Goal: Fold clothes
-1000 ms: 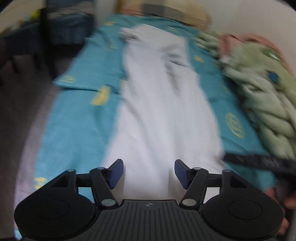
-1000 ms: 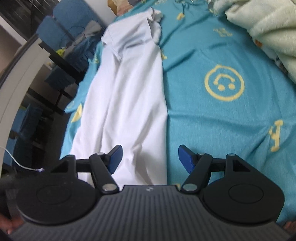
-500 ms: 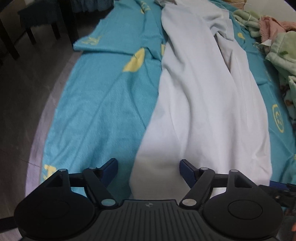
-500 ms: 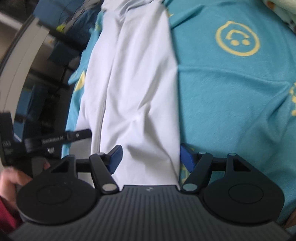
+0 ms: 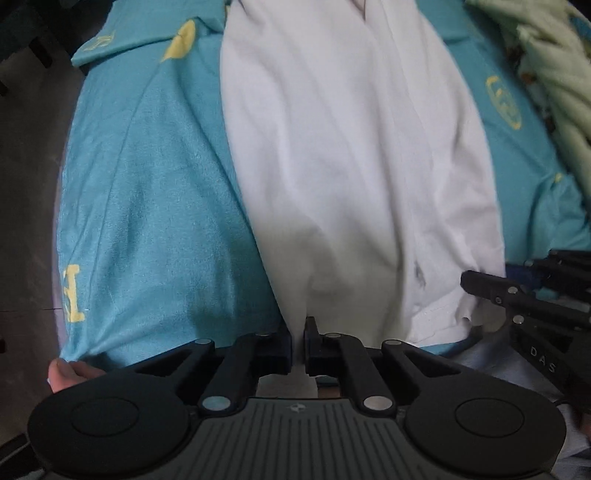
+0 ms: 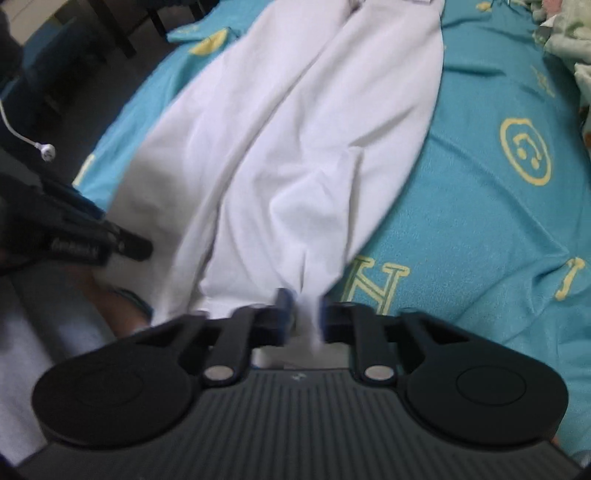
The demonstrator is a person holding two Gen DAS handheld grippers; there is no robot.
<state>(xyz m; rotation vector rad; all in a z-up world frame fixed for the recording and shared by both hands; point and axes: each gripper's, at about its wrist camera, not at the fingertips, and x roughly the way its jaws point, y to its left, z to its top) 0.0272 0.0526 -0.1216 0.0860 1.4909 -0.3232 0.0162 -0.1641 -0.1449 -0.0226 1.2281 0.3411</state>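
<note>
A long white garment [image 5: 351, 155] lies lengthwise on a teal bedspread [image 5: 147, 192] with yellow prints; it also shows in the right wrist view [image 6: 295, 140]. My left gripper [image 5: 298, 341] is shut on the garment's near left hem corner. My right gripper [image 6: 303, 314] is shut on the near right hem corner, with cloth bunched between its blue pads. The right gripper's black body [image 5: 532, 302] shows at the right of the left wrist view, and the left gripper's body [image 6: 74, 236] at the left of the right wrist view.
A pale green fluffy blanket [image 5: 554, 74] is heaped at the bed's right side. The bed's left edge drops to a dark floor [image 5: 26, 184]. Dark furniture legs [image 6: 122, 33] and a white cable [image 6: 44, 149] are off the far left.
Both grippers came down to the garment's near hem and closed on it, left on the left corner, right on the right corner. Both were open before.
</note>
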